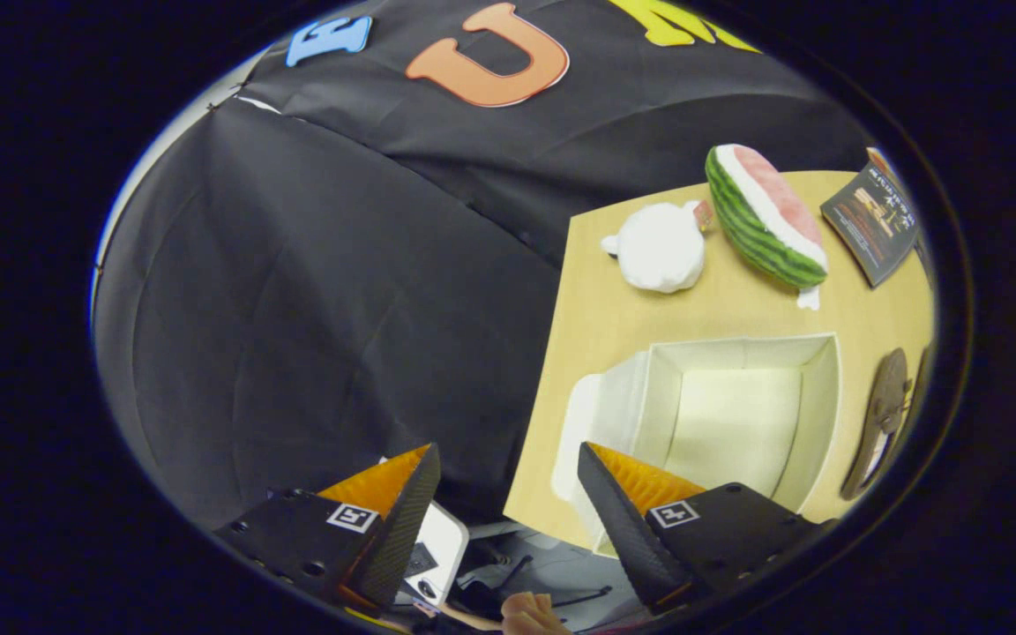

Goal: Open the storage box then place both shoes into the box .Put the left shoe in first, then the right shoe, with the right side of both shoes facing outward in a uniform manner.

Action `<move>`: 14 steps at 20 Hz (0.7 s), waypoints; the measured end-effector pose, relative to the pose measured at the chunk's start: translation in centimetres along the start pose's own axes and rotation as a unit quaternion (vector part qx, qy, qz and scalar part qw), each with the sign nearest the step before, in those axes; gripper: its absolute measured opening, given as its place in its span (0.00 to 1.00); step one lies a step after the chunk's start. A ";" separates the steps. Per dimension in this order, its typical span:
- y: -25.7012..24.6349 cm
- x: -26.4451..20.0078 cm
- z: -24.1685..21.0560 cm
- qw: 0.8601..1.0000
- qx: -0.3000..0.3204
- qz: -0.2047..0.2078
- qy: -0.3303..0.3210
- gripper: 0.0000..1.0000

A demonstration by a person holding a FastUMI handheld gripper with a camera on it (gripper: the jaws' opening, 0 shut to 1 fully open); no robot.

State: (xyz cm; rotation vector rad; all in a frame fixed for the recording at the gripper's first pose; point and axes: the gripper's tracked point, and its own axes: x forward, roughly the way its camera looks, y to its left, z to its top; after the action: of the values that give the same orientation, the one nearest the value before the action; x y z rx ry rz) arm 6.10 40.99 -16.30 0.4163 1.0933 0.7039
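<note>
The white storage box (737,406) stands open on the wooden table (596,317), its lid (601,414) folded down over the side toward the table's edge, and its inside looks bare. A dark brown shoe (880,419) lies on the table beside the box, on the side away from the lid. My gripper (508,459) hovers high above the table's edge, open, with nothing between its fingers. One fingertip (601,472) overlaps the box's lid; the other fingertip (415,476) hangs off the table over the black cloth.
Beyond the box lie a white plush toy (660,247), a watermelon-slice toy (764,216) and a dark booklet (871,220). Below the table edge sit a white device (437,551) and a person's hand (530,613). Black cloth backs the table.
</note>
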 end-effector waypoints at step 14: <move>-25.7 -10.6 -0.9 0.993 0.044 -0.108 -0.035 0.96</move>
State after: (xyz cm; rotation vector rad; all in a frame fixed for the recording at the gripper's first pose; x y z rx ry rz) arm 10.26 15.21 -25.79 0.3889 1.0863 0.4484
